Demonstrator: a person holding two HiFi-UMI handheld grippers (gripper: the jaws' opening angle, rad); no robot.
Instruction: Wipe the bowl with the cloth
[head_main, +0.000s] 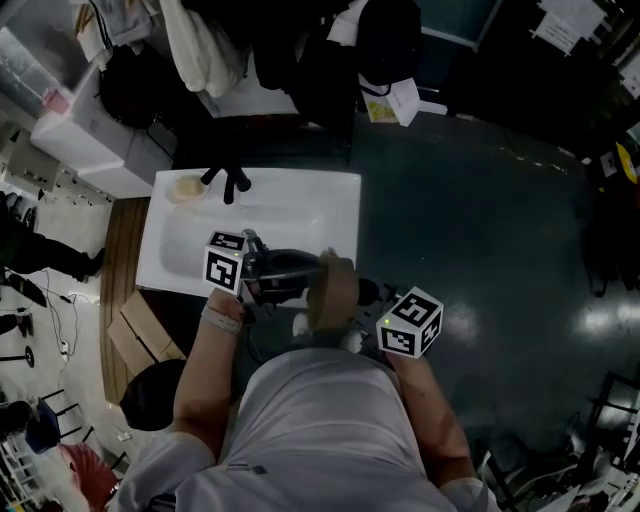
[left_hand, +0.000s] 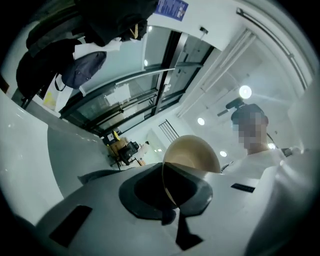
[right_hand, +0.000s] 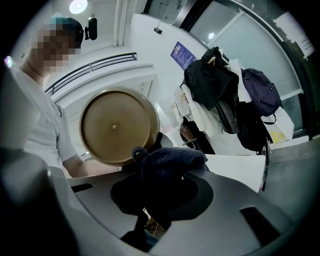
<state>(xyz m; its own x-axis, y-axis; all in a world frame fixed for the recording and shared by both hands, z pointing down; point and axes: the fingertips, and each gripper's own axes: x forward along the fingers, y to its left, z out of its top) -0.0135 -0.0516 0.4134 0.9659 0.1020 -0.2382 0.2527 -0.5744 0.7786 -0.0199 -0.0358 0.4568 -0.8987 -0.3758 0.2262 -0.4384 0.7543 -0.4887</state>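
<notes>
A tan bowl (head_main: 335, 290) is held on edge in the air just in front of the white sink (head_main: 330, 205). My left gripper (head_main: 300, 272) is shut on the bowl's rim. In the left gripper view the bowl (left_hand: 195, 155) rises out of the jaws (left_hand: 167, 192), with its rim between them. A dark blue knitted cloth (right_hand: 170, 161) is bunched in my right gripper (right_hand: 160, 187), which is shut on it. The cloth lies against the lower edge of the bowl's underside (right_hand: 116, 126). In the head view the right gripper (head_main: 365, 295) sits just right of the bowl.
A black faucet (head_main: 228, 182) and a small tan dish (head_main: 186, 188) are at the sink's back edge. Cardboard boxes (head_main: 140, 335) lie on the floor to the left. Dark bags and clothes (head_main: 330, 50) hang behind the sink. Dark floor (head_main: 480, 230) stretches to the right.
</notes>
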